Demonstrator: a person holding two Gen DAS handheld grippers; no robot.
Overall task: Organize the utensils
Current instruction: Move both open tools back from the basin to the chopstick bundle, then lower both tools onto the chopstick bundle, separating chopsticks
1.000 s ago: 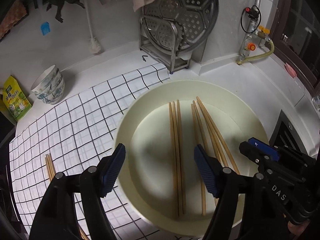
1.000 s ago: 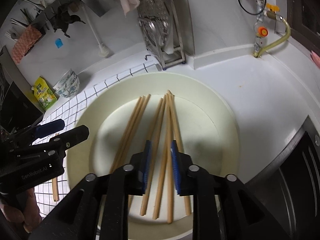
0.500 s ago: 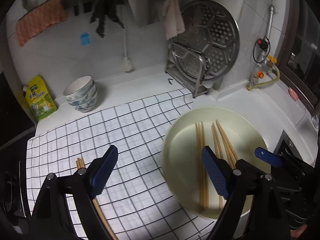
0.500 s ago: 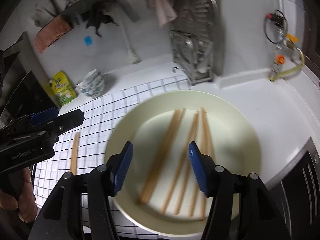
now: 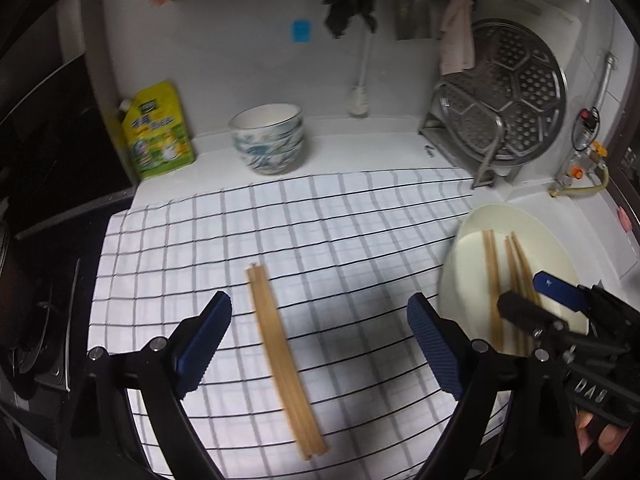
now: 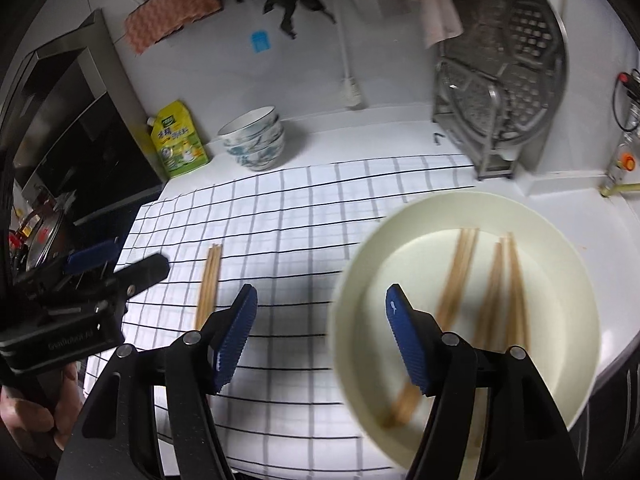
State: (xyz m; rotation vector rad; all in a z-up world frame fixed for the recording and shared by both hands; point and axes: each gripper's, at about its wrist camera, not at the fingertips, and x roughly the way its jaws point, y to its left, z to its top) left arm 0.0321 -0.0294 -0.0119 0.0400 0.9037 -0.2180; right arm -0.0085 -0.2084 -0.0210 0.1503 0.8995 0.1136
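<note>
Chopsticks [image 5: 282, 356] on the checked cloth left of the plate [image 6: 560, 236] likely come next: left hand-held gripper [image 5: 320, 344] and right hand-held gripper [image 6: 322, 336], both opening and empty, must straddle and clamp them.

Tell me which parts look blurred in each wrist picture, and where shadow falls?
Left wrist view: the chopsticks on the cloth are smeared, and the plate edge is soft. Right wrist view: the plate's chopsticks are streaked; a dark shadow lies on the checked cloth beside the plate.

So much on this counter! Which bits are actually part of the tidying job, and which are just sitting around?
Part of the job:
- chopsticks on the checked cloth
- chopsticks in the cream plate
- cream plate

Just lying about:
- stacked patterned bowls
- yellow refill pouch
- steamer tray on its rack
- orange cloth
</note>
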